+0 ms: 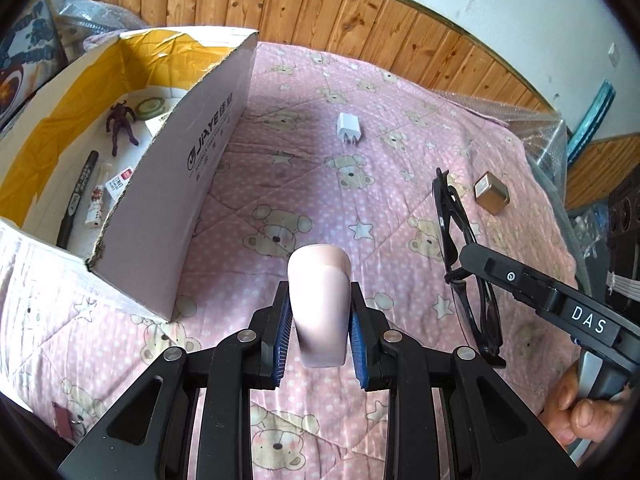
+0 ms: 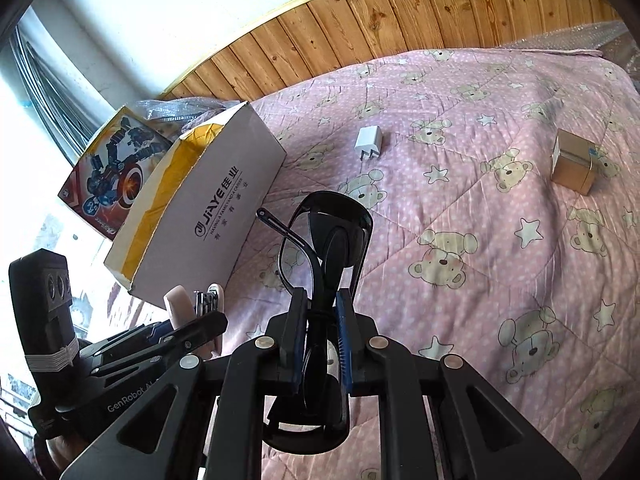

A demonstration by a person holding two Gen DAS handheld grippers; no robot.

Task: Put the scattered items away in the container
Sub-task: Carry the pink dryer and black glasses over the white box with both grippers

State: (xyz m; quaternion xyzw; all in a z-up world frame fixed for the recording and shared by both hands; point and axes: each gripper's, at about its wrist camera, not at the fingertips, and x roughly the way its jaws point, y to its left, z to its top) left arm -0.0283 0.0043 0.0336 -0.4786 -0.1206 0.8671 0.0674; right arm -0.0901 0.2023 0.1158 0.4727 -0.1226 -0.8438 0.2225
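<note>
Jaws of the left gripper (image 1: 319, 322) are part-closed, blue pads pressing either side of a pale pink tube (image 1: 320, 304), held clear above the bed (image 1: 400, 128); jaws of the right gripper (image 2: 320, 322) are nearly shut, pinching folded black glasses (image 2: 326, 240) that stick up past the tips; both tools tilt steeply down at the quilt, side by side, a hand (image 1: 584, 412) gripping the right handle; the cardboard box (image 1: 192, 184) sits open at the bed's left edge, near the headboard (image 1: 360, 12), with a purple figure (image 1: 122, 122), a tape roll (image 1: 150, 107), a black marker (image 1: 78, 196) and a small white tube (image 1: 98, 196) inside; a white charger (image 1: 349, 128) lies mid-bed beyond the box; a small gold box (image 1: 491, 194) sits toward the right edge; open quilt lies between the tools and the box wall.
</note>
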